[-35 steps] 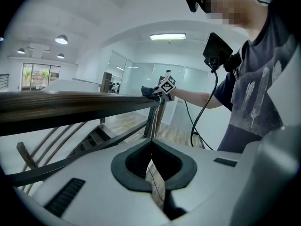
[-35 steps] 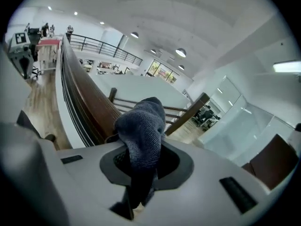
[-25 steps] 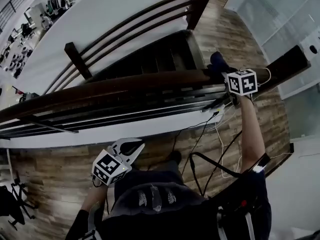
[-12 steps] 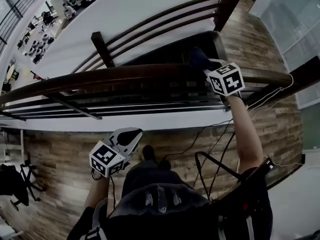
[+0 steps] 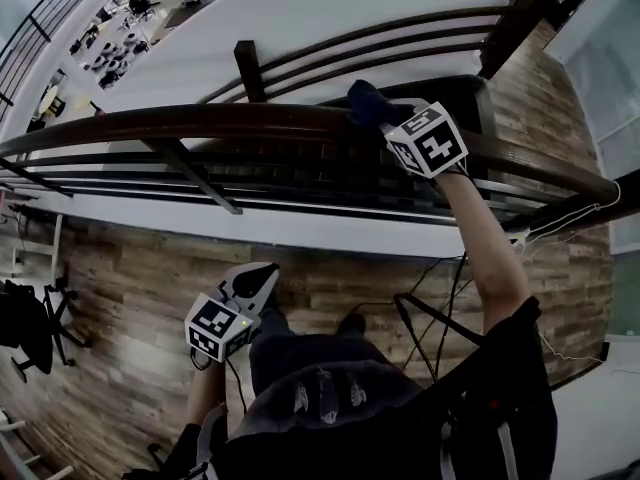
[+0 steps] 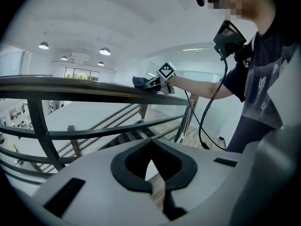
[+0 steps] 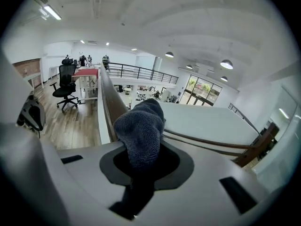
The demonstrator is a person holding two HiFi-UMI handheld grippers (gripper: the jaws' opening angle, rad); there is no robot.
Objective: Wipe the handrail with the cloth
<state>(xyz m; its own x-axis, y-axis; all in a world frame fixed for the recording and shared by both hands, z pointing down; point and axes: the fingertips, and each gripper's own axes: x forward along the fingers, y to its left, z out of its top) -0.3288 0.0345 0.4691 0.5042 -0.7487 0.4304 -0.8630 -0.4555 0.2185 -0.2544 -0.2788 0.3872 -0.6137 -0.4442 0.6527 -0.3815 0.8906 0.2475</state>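
A dark wooden handrail (image 5: 200, 120) runs across the head view above black metal bars. My right gripper (image 5: 385, 118) is shut on a dark blue cloth (image 5: 368, 103) that rests on top of the rail. In the right gripper view the cloth (image 7: 141, 128) bulges out of the jaws, and the handrail (image 7: 112, 102) stretches away behind it. My left gripper (image 5: 256, 280) hangs low by the person's hip, clear of the rail, shut and holding nothing. The left gripper view shows the handrail (image 6: 84, 89) from below, with the cloth (image 6: 141, 82) and the right gripper (image 6: 157, 82) on it.
A stairwell with its own wooden railing (image 5: 380, 48) drops beyond the handrail. Black cables (image 5: 435, 298) hang along the person's right side. An office chair (image 7: 63, 86) and a desk stand on the wooden floor to the left.
My right gripper has slid the cloth leftward along the handrail. The head view has shifted along with it, and the left gripper stays low at the person's side.
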